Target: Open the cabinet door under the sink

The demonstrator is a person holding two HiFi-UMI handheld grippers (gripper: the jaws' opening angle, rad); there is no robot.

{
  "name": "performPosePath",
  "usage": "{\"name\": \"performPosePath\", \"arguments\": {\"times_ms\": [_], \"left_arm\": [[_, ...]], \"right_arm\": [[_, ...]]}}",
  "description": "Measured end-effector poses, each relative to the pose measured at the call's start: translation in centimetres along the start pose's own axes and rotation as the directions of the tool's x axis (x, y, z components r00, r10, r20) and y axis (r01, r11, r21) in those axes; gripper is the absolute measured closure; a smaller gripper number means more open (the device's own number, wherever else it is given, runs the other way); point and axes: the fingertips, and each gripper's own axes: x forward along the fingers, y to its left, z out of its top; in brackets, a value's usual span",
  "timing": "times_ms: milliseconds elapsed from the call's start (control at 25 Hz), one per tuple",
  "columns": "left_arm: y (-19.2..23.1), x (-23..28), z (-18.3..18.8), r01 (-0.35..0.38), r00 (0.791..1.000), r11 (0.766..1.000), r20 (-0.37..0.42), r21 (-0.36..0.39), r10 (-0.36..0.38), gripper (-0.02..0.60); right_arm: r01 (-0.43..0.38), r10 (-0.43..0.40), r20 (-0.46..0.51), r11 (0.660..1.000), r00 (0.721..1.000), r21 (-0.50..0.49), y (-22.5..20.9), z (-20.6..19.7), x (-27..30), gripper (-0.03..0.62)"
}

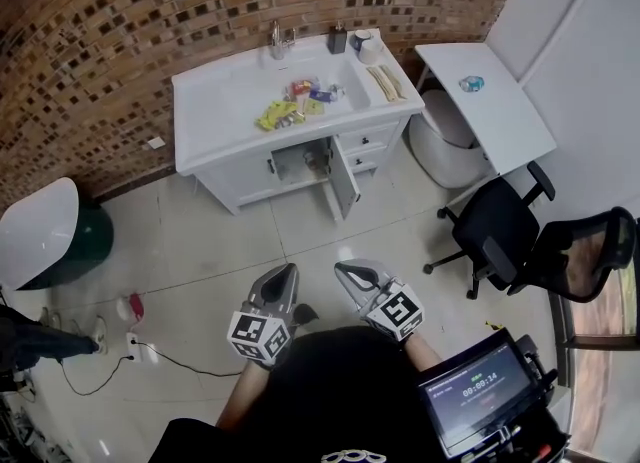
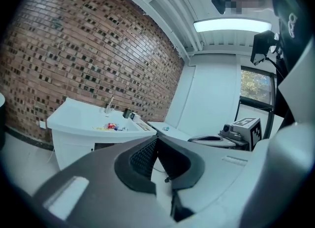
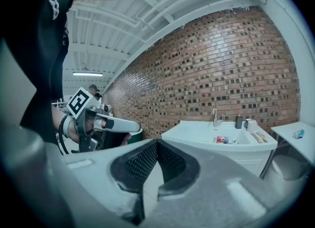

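The cabinet door (image 1: 345, 183) under the sink (image 1: 355, 86) stands swung out from the white vanity (image 1: 225, 166). Its long axis is upright and its free edge points over the floor toward the person. The opening beside it looks dark. Both claws are well apart from it, near the person's body. The left gripper (image 1: 288, 271) and the right gripper (image 1: 343, 269) each have the jaws pressed together at the tips, with nothing between them. Bare tiled floor (image 1: 250, 241) lies between the claws and the vanity. An office chair (image 1: 497, 231) stands at the right.
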Motion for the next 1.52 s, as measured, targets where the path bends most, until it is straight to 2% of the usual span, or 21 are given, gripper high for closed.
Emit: {"name": "performPosePath", "arguments": {"times_ms": [440, 1520], "left_arm": [[-1.1, 0.6, -0.5, 0.001, 1.000, 1.000, -0.007, 0.000, -0.001, 0.565], [-1.9, -1.3, -1.7, 0.015, 1.000, 1.000, -0.005, -0.006, -0.015, 0.565]], "right_arm": [[-0.032, 0.032, -0.026, 0.999, 0.999, -0.013, 0.0, -0.8, -0.1, 0.603], [-0.016, 0.015, -0.037, 0.999, 0.999, -0.029, 1.8, -1.4, -1.1, 0.603]]}}
